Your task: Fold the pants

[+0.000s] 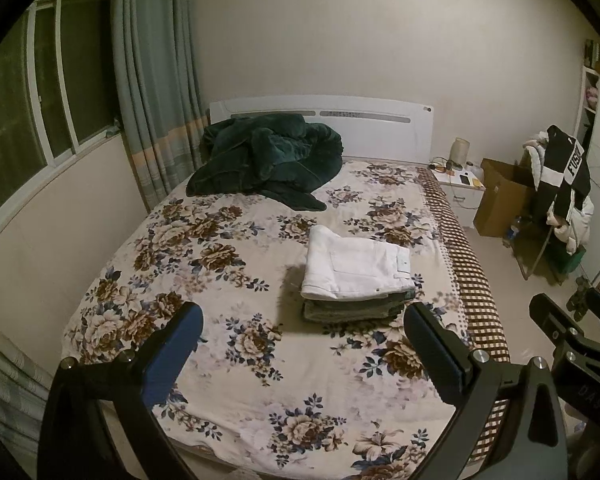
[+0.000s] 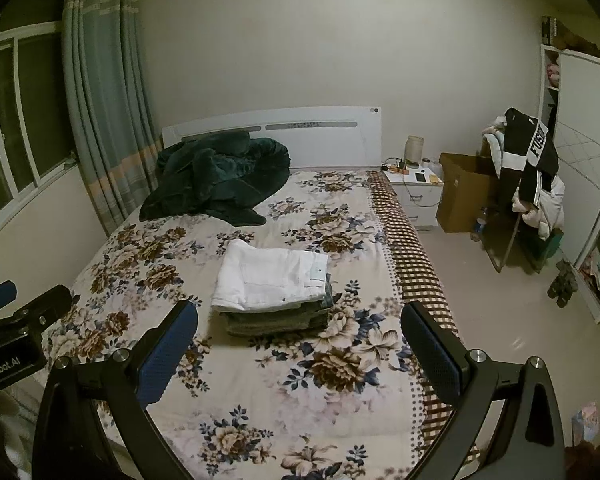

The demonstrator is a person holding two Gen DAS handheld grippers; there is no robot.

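Folded white pants [image 1: 354, 264] lie on top of a stack of folded grey-green pants [image 1: 352, 310] on the flowered bed [image 1: 220, 240]. The stack also shows in the right wrist view, white pants [image 2: 268, 276] over the darker ones [image 2: 276, 320]. My left gripper [image 1: 304, 340] is open and empty, held above the bed in front of the stack. My right gripper [image 2: 300, 336] is open and empty, also short of the stack. The right gripper's body shows at the right edge of the left wrist view [image 1: 572, 336].
A crumpled dark green blanket [image 1: 268, 156] lies by the white headboard [image 1: 340, 120]. A window and curtain [image 1: 152, 80] stand left. A nightstand [image 1: 460, 188], a cardboard box [image 1: 500, 204] and a chair piled with clothes [image 1: 560, 192] stand right of the bed, a wardrobe [image 2: 580, 160] beyond.
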